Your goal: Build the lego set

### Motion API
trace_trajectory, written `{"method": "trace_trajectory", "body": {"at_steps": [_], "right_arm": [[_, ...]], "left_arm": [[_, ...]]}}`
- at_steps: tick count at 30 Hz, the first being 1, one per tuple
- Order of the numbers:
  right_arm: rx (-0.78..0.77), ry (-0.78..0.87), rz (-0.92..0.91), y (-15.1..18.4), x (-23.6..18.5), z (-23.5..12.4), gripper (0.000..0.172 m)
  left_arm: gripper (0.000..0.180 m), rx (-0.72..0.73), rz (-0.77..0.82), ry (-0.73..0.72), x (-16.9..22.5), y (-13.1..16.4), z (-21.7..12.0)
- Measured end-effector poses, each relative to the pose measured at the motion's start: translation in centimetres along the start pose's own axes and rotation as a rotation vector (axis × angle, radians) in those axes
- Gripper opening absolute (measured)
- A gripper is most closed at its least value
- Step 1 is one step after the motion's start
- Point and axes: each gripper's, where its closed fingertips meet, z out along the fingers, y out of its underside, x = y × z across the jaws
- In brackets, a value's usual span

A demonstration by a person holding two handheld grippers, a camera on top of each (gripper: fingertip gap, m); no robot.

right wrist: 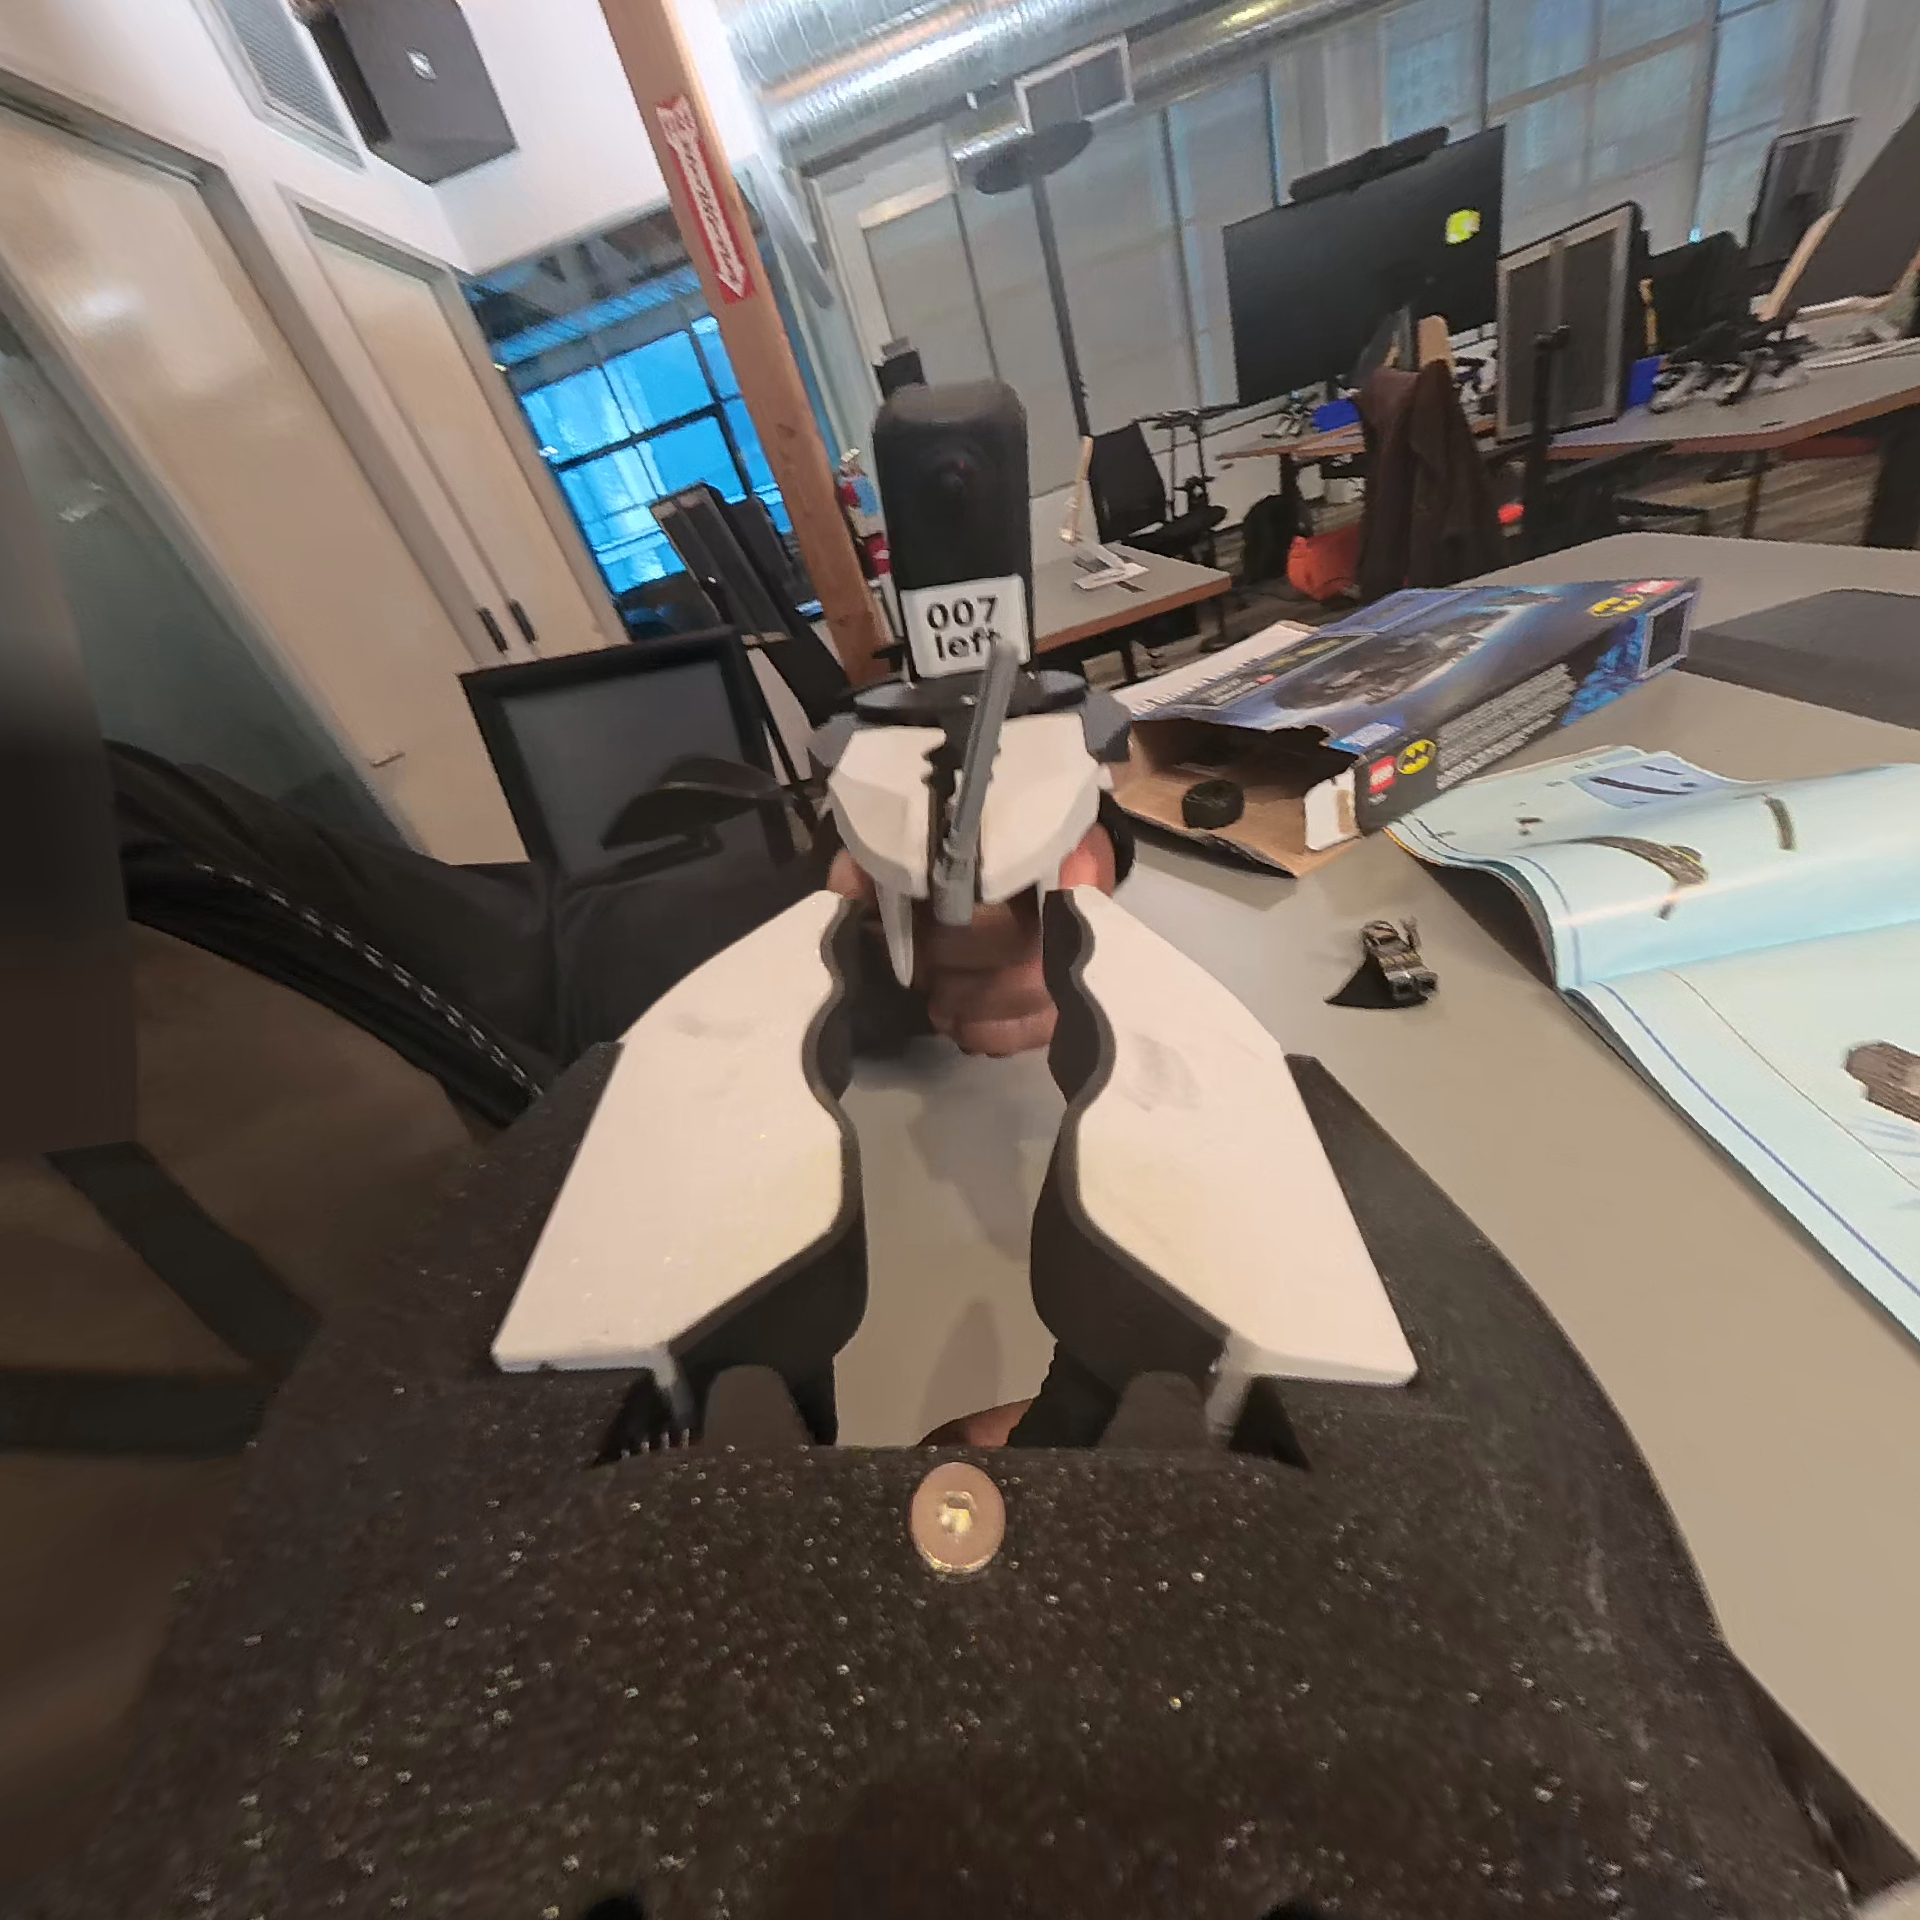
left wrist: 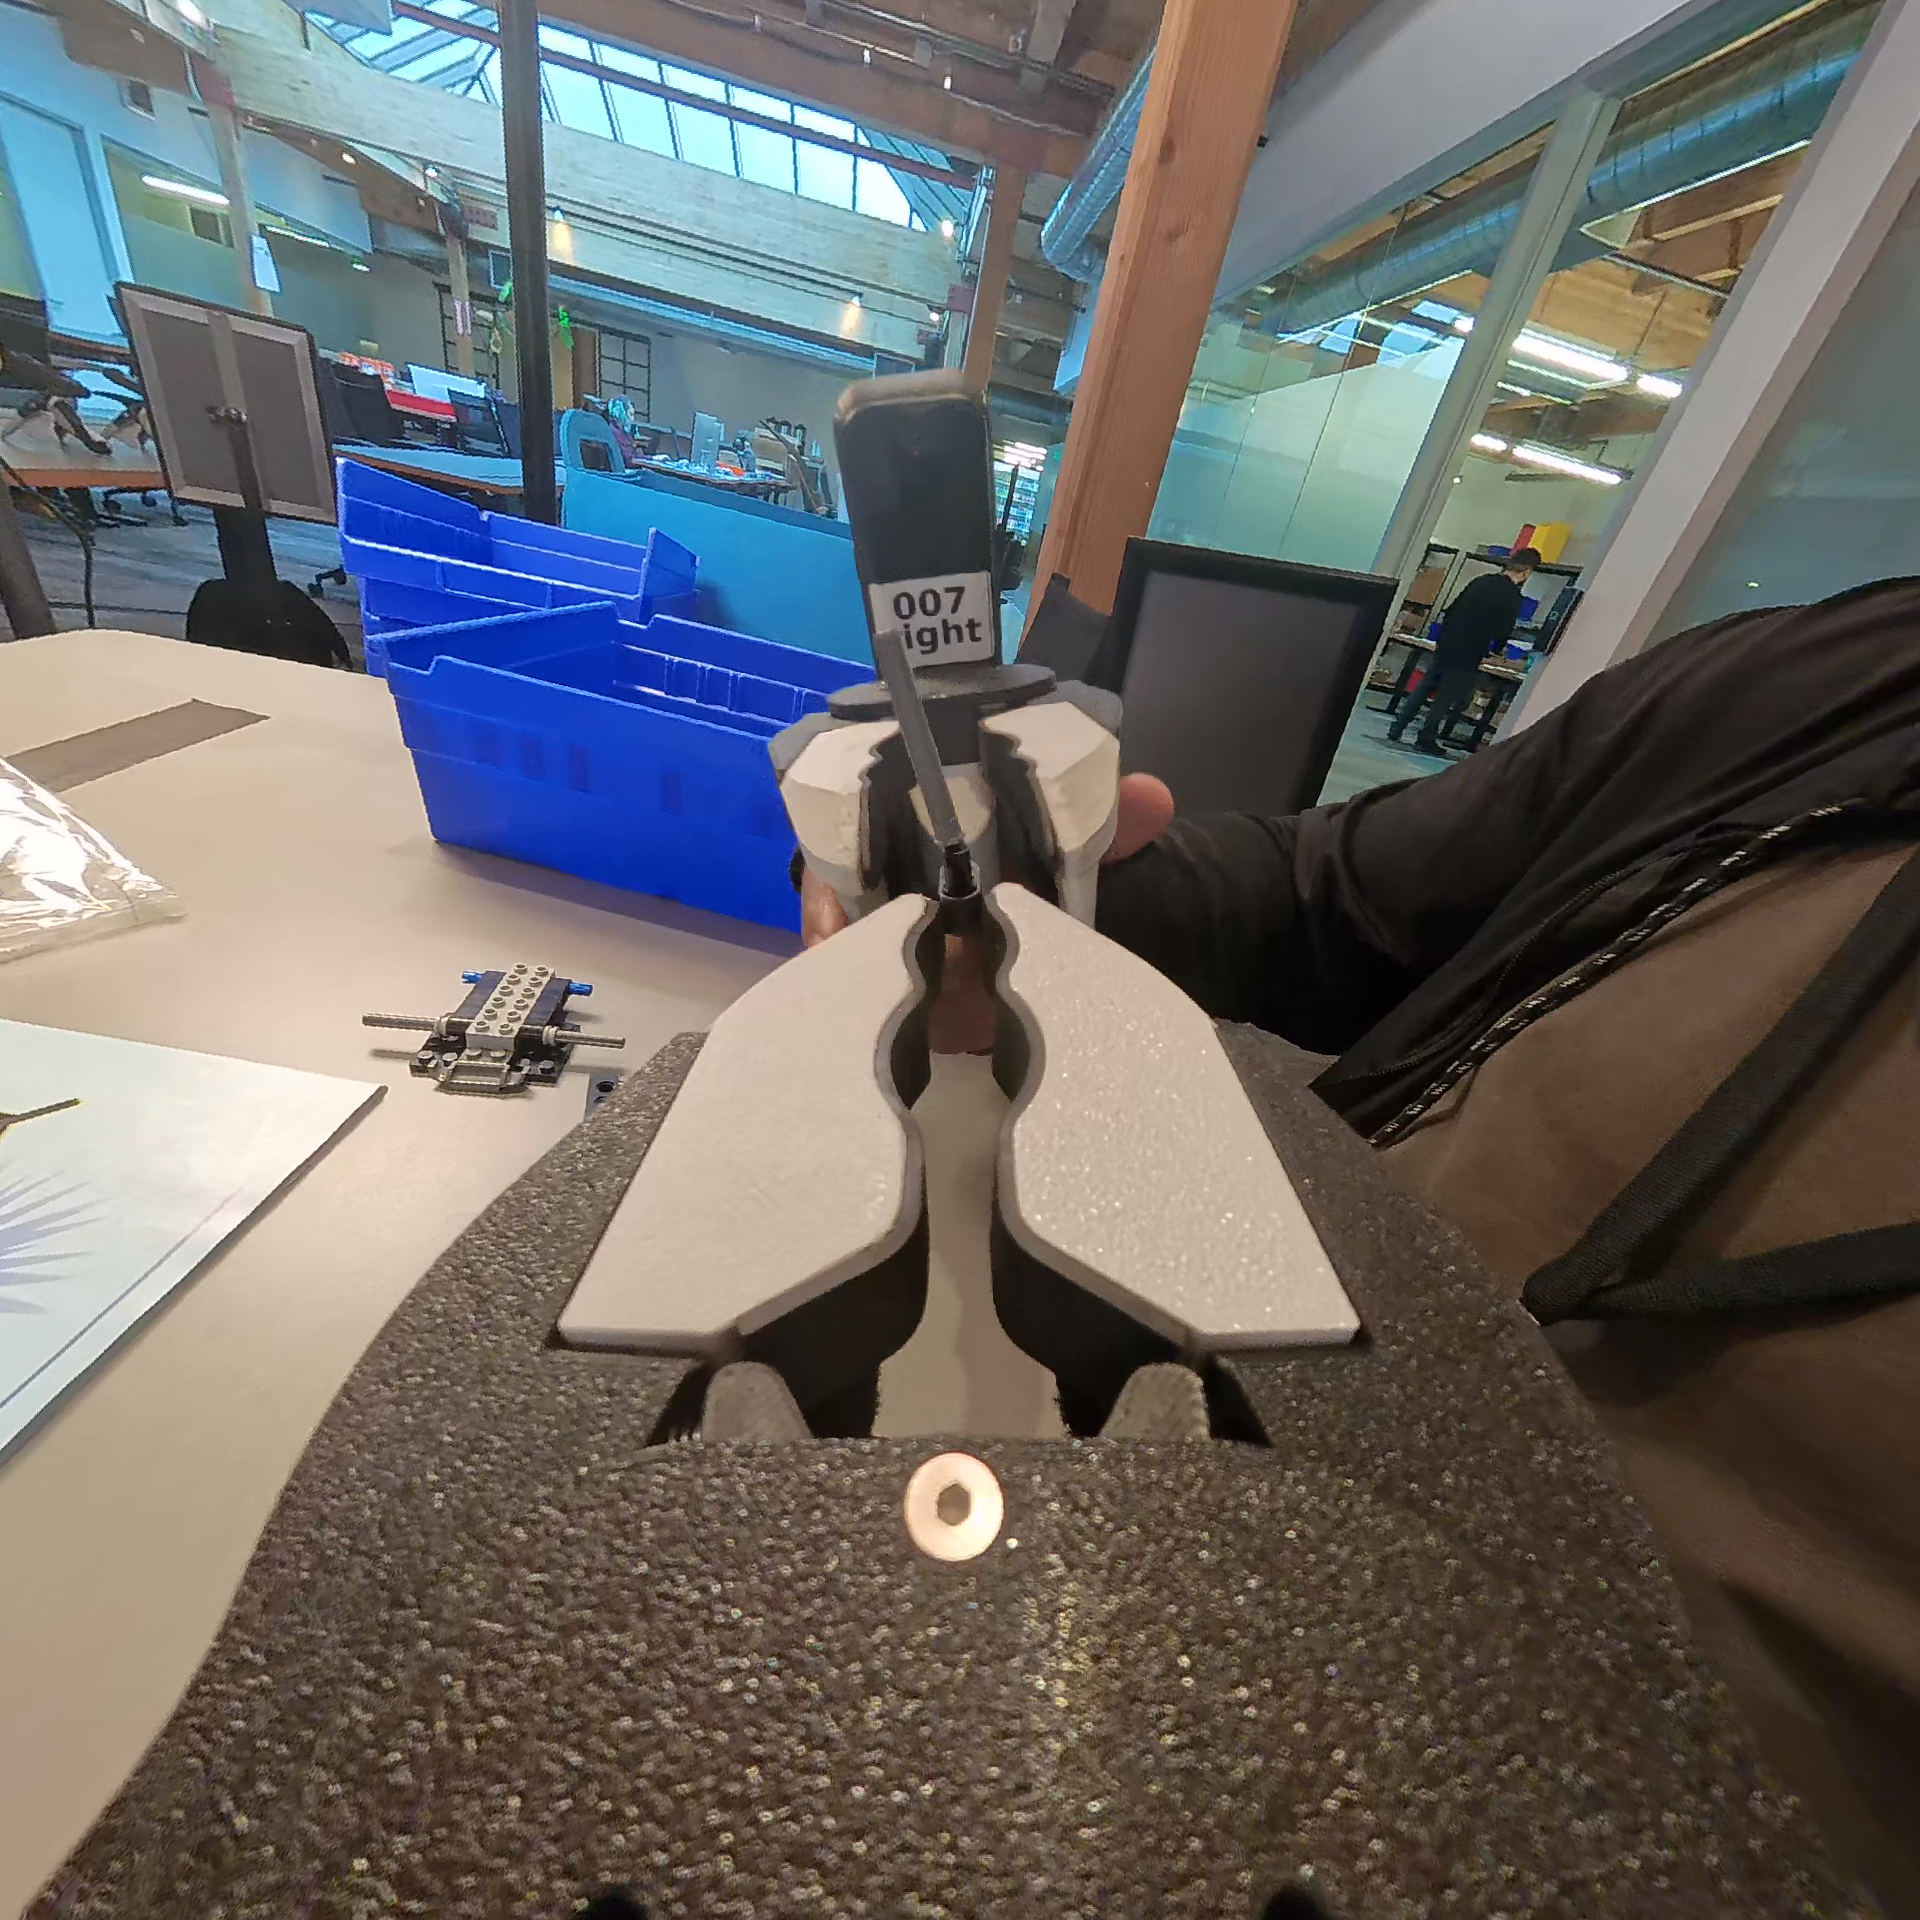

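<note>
My left gripper (left wrist: pixel 961 912) is shut on the lower end of a thin grey axle rod (left wrist: pixel 920 748), which has a small black sleeve (left wrist: pixel 958 883) at the pinch. The rod stands up and tilts away from me. The right gripper (left wrist: pixel 951 800) faces it closely, and the rod passes in front of its gap without touching its pads. In the right wrist view my right gripper (right wrist: pixel 956 914) is open and empty. The left gripper (right wrist: pixel 951 862) sits just beyond its fingertips, holding the rod (right wrist: pixel 977 758). Both grippers are above the grey table (left wrist: pixel 260 831).
Stacked blue bins (left wrist: pixel 582 727) stand behind. A small dark brick assembly with axles (left wrist: pixel 499 1029) lies beside an open booklet (left wrist: pixel 125 1195). A torn toy box (right wrist: pixel 1455 707), a black tyre (right wrist: pixel 1210 802), a small caped figure (right wrist: pixel 1392 961) and the booklet (right wrist: pixel 1714 935) lie to the right. Less than 4 cm separates the two grippers' tips.
</note>
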Motion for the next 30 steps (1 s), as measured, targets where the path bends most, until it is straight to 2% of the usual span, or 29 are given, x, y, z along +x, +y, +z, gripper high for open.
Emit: {"method": "trace_trajectory", "body": {"at_steps": [4,16,30], "right_arm": [[-0.009,0.044,-0.002,0.41,0.37,-0.11,0.029],[-0.038,0.037,-0.003,0.79,0.14,0.18,0.014],[-0.047,0.034,-0.020,1.00,0.01,0.31,0.007]], "left_arm": [[0.007,-0.002,0.014,-0.005,0.05,-0.12,-0.05],[0.007,-0.044,0.044,-0.008,0.15,0.52,0.23],[0.007,-0.053,0.046,-0.007,0.15,0.66,0.21]]}}
